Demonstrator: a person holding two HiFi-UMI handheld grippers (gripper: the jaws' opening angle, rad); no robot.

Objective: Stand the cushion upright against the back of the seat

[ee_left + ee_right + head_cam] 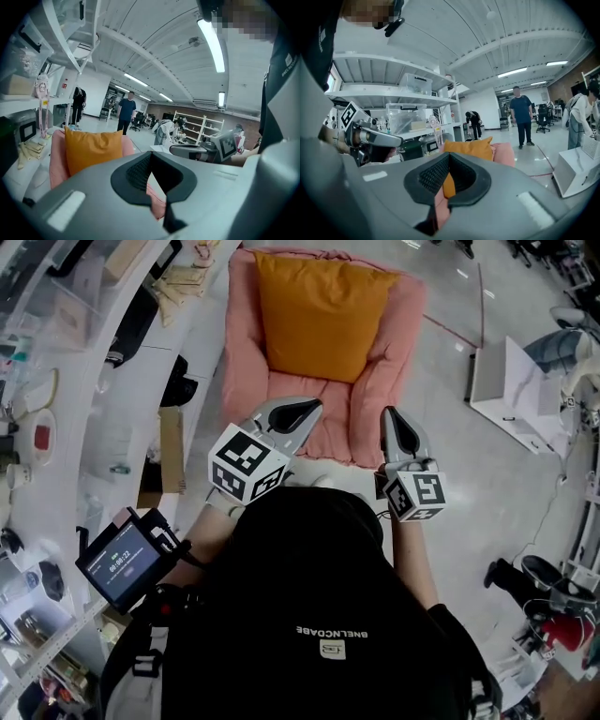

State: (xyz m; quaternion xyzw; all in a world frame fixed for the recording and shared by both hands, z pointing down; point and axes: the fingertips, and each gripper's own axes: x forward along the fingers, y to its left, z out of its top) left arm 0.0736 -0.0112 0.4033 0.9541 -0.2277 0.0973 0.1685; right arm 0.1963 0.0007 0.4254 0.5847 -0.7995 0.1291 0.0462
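Note:
An orange cushion (322,315) stands upright against the back of a pink padded seat (244,362) on the floor ahead of me. The left gripper view shows the cushion (91,147) on the seat (57,159), and the right gripper view shows the cushion (471,149) too. My left gripper (305,412) hangs over the seat's front edge, shut with nothing in it. The right gripper (394,418) is beside it on the right, also shut and empty. Neither touches the cushion. Both point roughly level toward the seat.
A long white counter with shelves (112,409) runs along the left, with a cardboard box (171,451) beside the seat. A low white table (511,381) stands to the right. A person (520,117) stands far off on the open floor behind the seat.

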